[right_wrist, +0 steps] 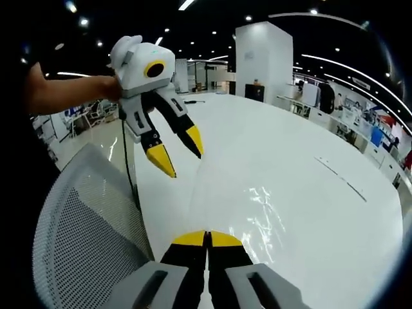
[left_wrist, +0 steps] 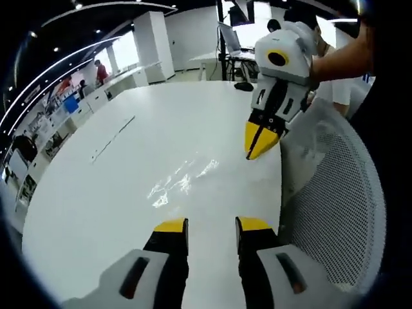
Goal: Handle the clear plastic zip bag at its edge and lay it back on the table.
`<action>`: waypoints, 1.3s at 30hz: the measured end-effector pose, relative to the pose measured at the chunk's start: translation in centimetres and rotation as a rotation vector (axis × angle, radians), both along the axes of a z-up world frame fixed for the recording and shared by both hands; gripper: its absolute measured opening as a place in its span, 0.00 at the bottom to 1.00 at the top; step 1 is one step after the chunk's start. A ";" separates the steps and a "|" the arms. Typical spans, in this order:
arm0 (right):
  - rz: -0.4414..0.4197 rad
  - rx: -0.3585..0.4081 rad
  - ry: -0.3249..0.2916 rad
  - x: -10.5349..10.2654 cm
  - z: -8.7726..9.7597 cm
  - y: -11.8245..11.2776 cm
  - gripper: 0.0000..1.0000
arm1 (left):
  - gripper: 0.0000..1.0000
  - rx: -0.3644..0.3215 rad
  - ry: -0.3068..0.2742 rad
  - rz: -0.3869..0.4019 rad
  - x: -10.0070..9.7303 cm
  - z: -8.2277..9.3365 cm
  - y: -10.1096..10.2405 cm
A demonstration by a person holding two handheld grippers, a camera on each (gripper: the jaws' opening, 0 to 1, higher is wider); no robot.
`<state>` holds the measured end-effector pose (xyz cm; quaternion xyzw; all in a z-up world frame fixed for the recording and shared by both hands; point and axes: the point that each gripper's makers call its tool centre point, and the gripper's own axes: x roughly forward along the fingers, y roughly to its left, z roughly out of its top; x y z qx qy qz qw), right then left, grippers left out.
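A broad white bench (left_wrist: 129,161) stretches away into an open-plan room. On it lies the clear, thin plastic zip bag (left_wrist: 183,180), flat on the surface and visible mainly as glinting creases.

In the left gripper view, the left gripper (left_wrist: 211,226), with yellow-tipped black fingers, hangs just short of the bag with its fingers parted and nothing between them. To the right, the right gripper (left_wrist: 261,141) points down at the bench, its fingers pressed together near the bag's edge; whether film is caught between them I cannot tell. Beside it stands a white mesh chair back (left_wrist: 335,206).

In the right gripper view, the closed tips sit over the bag's near edge (right_wrist: 219,212).

The bag looks very light, limp and slippery. It would probably sag and fold if lifted, so a pinch at the edge or the stiffer zip strip seems the surest hold.
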<state>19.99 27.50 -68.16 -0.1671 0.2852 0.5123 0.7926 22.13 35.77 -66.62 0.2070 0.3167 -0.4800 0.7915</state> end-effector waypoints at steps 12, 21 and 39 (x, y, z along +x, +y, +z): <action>-0.034 0.009 -0.007 0.4 0.0 0.1 0.00 | 0.28 -0.084 0.064 0.153 -1.3 0.4 -1.2; -0.052 0.009 -0.023 0.4 0.0 0.3 0.00 | 0.26 -0.267 0.124 0.323 -1.1 1.6 -2.1; -0.083 -0.021 -0.116 0.7 -0.2 0.9 0.00 | 0.25 -0.351 0.194 0.434 -1.3 0.8 -3.7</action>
